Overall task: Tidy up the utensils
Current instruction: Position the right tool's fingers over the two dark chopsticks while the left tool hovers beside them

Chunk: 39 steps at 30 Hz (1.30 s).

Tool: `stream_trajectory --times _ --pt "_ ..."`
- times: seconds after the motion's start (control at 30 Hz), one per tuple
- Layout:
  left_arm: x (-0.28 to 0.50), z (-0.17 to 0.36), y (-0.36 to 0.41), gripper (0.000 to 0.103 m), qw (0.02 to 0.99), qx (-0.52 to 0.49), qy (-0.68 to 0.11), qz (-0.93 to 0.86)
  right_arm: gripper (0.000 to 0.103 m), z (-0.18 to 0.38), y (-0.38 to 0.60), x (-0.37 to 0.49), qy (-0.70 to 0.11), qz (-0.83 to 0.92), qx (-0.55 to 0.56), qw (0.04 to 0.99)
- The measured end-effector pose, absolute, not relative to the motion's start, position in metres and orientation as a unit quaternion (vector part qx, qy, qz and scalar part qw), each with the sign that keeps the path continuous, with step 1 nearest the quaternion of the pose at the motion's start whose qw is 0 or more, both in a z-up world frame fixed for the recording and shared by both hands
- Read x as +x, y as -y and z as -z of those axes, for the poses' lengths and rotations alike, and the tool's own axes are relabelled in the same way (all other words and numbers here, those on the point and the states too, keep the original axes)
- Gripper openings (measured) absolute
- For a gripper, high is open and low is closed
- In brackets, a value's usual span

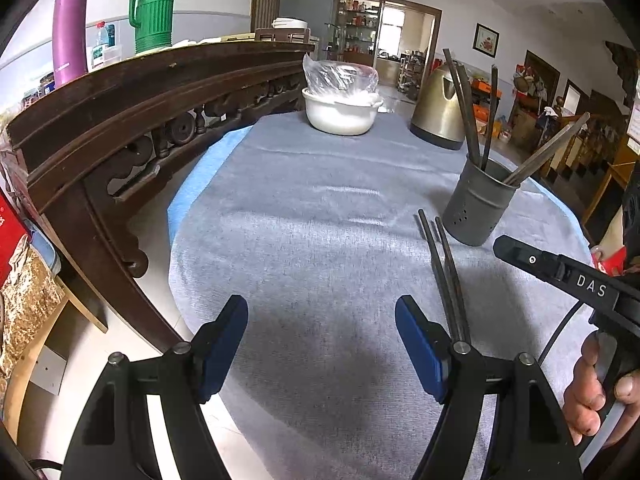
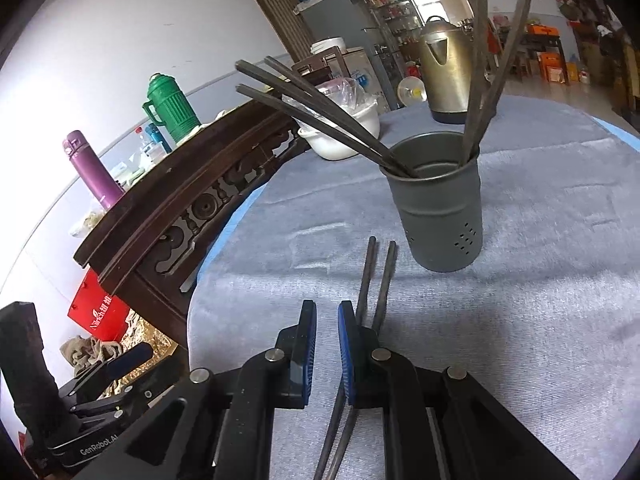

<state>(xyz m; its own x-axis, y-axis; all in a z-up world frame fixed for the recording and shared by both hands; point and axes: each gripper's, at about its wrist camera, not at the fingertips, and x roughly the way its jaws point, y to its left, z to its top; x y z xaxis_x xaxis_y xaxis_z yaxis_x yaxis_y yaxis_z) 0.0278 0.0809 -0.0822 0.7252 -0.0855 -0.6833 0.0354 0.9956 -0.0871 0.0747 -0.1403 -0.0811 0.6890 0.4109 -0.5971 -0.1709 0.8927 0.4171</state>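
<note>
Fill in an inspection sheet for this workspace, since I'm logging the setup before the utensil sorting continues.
Surface: round table under a grey-blue cloth, bare in the middle.
Job's things: grey metal holder upright with five chopsticks leaning in it; two loose chopsticks lying side by side on the cloth just in front of it.
Clutter: white pot with a plastic bag, metal kettle at the far edge.
Grippers: left gripper wide open, holding nothing; right gripper nearly closed, gap empty, above the loose chopsticks.
Cables: black cable under the right gripper.
Surroundings: carved wooden sideboard with green thermos and purple bottle.
</note>
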Motion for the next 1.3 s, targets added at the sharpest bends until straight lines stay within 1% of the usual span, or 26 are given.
stream_trajectory --times 0.43,0.93,1.3 --pt "0.035 0.088 -0.092 0.077 0.926 -0.048 -0.374 0.029 0.013 0.076 0.128 0.083 -0.364 -0.162 0.155 0.904" --pt "0.043 0.094 -0.091 0.077 0.921 -0.049 -0.386 0.032 0.013 0.086 0.128 0.095 -0.395 -0.141 0.144 0.896" --pt "0.05 0.083 -0.09 0.077 0.921 -0.043 -0.385 0.031 0.013 0.079 0.129 0.101 -0.4 -0.136 0.145 0.894"
